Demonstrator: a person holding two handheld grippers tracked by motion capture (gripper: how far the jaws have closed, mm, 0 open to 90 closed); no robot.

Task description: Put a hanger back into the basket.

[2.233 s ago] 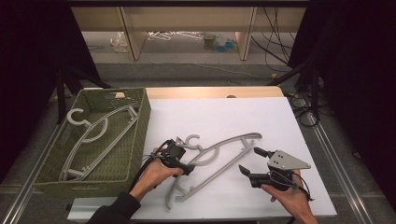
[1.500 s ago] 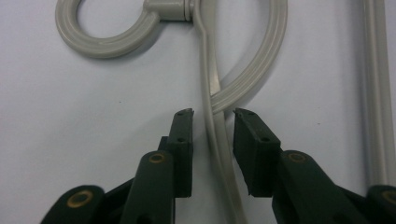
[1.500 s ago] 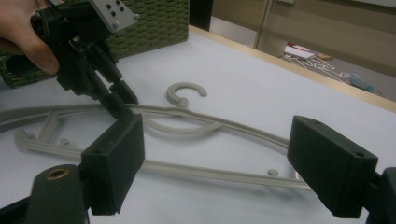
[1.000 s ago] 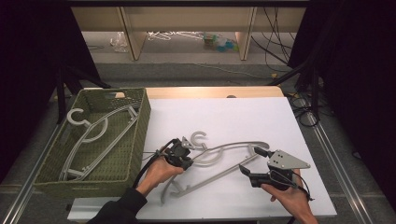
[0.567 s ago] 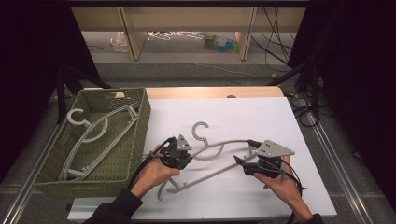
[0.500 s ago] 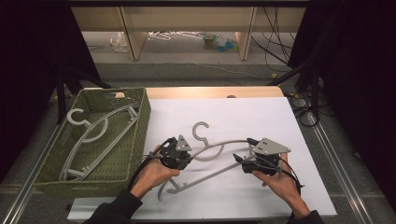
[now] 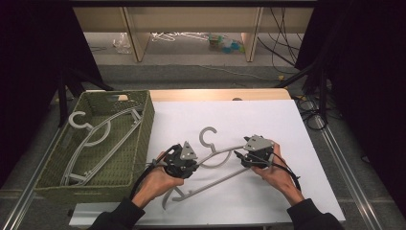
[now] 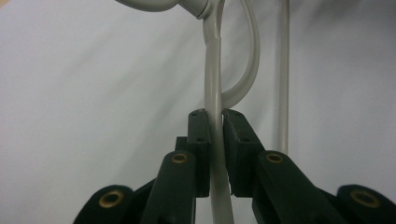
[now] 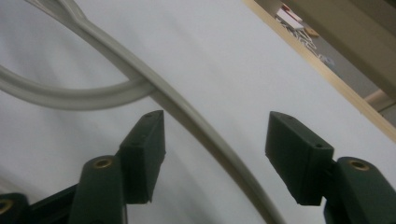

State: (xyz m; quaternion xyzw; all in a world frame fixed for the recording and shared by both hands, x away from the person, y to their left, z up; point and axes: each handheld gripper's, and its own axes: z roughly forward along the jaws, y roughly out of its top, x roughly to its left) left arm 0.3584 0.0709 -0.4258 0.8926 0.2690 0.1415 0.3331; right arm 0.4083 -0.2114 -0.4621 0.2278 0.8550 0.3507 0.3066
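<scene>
The left gripper has its jaws clamped on the thin arm of the grey hanger. The right gripper has just been closing its jaws; the other arm of the hanger passes between them, but the pads do not press it. The hanger is over the white table, between both hands, and the green basket with another hanger stands at the left.

Bright even light on table, dark surroundings, soft close-up focus
</scene>
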